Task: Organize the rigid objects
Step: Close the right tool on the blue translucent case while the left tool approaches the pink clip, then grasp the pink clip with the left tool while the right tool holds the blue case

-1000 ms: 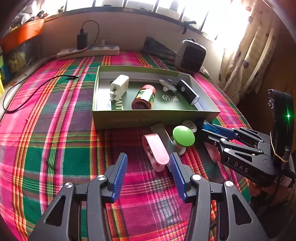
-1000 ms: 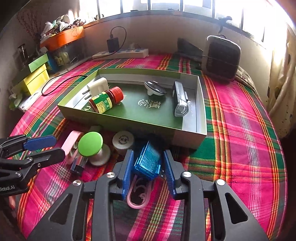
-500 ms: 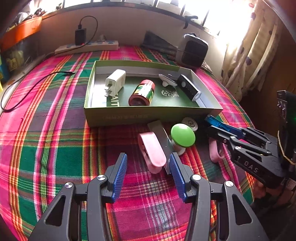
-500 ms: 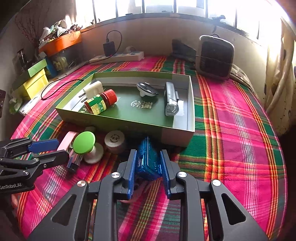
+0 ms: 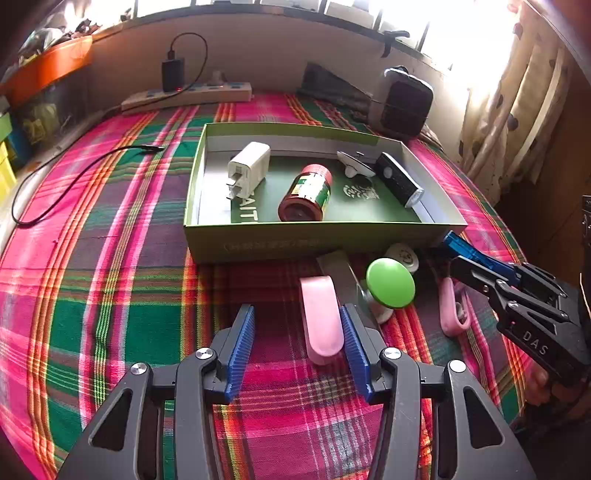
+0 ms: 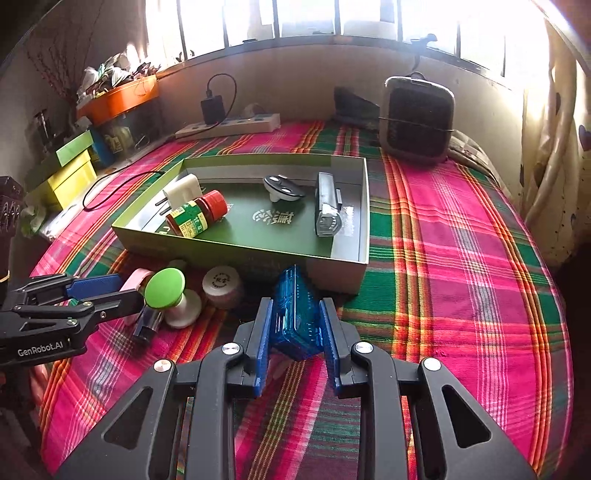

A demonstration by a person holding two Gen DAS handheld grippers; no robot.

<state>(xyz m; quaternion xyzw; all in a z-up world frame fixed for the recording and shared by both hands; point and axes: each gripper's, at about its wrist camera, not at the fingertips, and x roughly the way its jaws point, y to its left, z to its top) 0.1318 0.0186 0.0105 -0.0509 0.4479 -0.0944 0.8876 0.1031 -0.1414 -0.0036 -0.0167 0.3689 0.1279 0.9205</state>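
right gripper — fingers closed onto blue case; case lifted off pink hook

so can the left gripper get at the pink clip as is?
Probably yes. The left gripper is open, and the pink clip lies between its fingers against the right one, nothing covering it. The green knob stands just beside.

We see daylight flooding through the window at the bed's far edge, blowing out the curtain; fisheye curvature bends edges, corners darken.
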